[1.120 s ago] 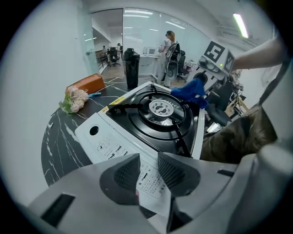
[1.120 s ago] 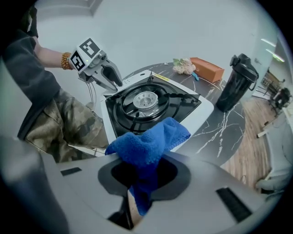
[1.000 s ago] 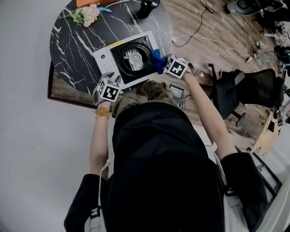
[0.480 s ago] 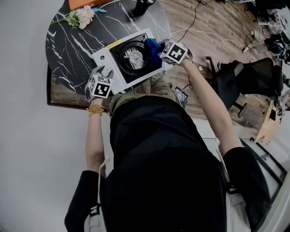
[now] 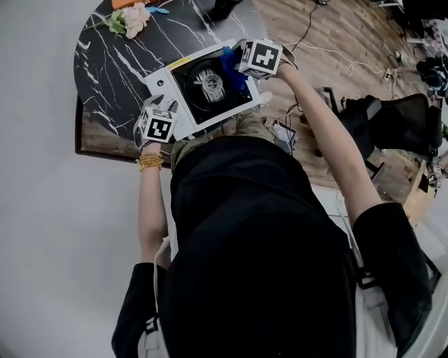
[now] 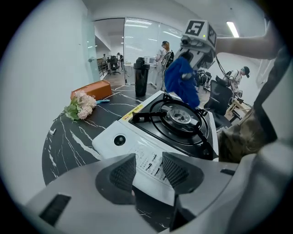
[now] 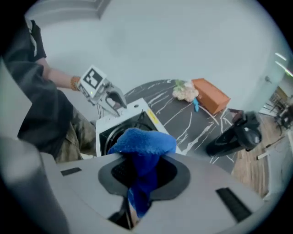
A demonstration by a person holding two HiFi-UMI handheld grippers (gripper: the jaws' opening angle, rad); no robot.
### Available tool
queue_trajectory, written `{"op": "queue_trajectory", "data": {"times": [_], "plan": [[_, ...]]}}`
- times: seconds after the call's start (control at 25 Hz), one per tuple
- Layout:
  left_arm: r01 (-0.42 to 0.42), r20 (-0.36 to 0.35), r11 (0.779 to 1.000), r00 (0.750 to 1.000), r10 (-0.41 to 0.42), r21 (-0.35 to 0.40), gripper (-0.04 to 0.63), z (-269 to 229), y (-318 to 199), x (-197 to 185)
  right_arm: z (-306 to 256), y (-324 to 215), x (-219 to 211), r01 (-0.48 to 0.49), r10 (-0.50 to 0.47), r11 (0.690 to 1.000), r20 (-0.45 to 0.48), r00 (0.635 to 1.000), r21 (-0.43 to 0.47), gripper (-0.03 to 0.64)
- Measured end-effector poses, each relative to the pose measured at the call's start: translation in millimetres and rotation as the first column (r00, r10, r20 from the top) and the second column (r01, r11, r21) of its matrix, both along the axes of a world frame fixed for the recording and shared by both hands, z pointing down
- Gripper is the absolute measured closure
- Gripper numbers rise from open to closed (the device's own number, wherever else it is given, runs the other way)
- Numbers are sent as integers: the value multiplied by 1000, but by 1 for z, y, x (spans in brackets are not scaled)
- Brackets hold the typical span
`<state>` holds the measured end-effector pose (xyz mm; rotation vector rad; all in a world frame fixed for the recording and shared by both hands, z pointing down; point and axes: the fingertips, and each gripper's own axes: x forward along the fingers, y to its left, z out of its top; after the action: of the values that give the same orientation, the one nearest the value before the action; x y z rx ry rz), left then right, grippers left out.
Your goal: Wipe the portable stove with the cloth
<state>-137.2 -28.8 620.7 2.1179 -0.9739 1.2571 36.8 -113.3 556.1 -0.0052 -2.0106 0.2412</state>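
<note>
Over stove (image 5: pixel 183 120), right claw (image 7: pixel 143 170) clamping cloth (image 7: pixel 145 140), left claw (image 6: pixel 149 170) just opened at its corner, flowers (image 5: pixel 130 19) beyond

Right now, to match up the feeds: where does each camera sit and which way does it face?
Head view: on the person's head, facing down at the stove on the table; torso and both arms show.
Left gripper view: on the left tool, facing across the stove; jaws just opened, the stove's front panel seen between them; right arm shows.
Right gripper view: on the right tool, shut on the cloth, facing the stove; the left forearm shows.
Shared: each gripper view shows the stove and the other tool.
</note>
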Motion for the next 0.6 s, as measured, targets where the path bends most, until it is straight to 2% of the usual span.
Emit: {"op": "queue_trajectory", "data": {"times": [0.08, 0.12, 0.2, 0.32, 0.48, 0.6], "plan": [[12, 6, 1000, 1000, -12, -2, 410, 0, -1, 0, -29, -18, 0, -82, 80, 996, 86, 993, 19, 563], [18, 7, 1000, 1000, -18, -4, 410, 1, -2, 1, -36, -28, 3, -118, 114, 992, 100, 988, 33, 565], [32, 8, 999, 999, -32, -8, 410, 1, -2, 1, -25, -41, 14, -150, 147, 988, 59, 987, 47, 565], [46, 8, 999, 999, -46, -5, 410, 1, -1, 1, 27, -36, 21, -156, 156, 988, -30, 987, 8, 566], [34, 9, 999, 999, -34, 6, 410, 4, -3, 3, 64, -37, 14, -225, 226, 974, -38, 973, 12, 569], [24, 23, 1000, 999, -25, 8, 410, 4, -4, -2, 69, -34, 4, -229, 231, 973, -45, 972, 31, 569]]}}
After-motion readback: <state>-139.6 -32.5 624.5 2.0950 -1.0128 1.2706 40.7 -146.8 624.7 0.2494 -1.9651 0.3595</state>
